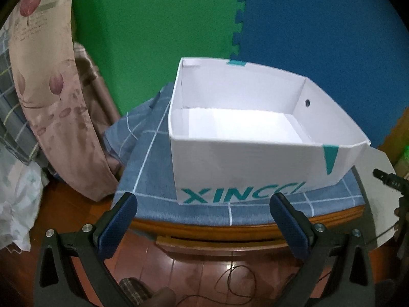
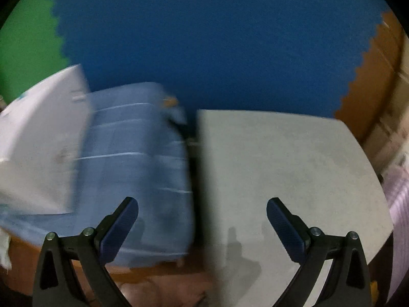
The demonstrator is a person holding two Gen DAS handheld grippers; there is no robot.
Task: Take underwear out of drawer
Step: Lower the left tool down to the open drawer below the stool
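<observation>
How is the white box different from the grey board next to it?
The white box stands tall with walls and an open top; the grey board lies flat. The white box has teal letters and a small round hole in one wall; the grey board is plain. The white box sits on a blue checked cloth; the grey board lies beside that cloth. Both look empty, with nothing in or on them.

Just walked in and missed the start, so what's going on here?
A person holds two grippers, both open and holding nothing. The left gripper faces a white box sitting on a blue checked cloth; what shows of the box's inside is empty. The right gripper hangs over the edge between the cloth and a grey board. No underwear is visible.
</observation>
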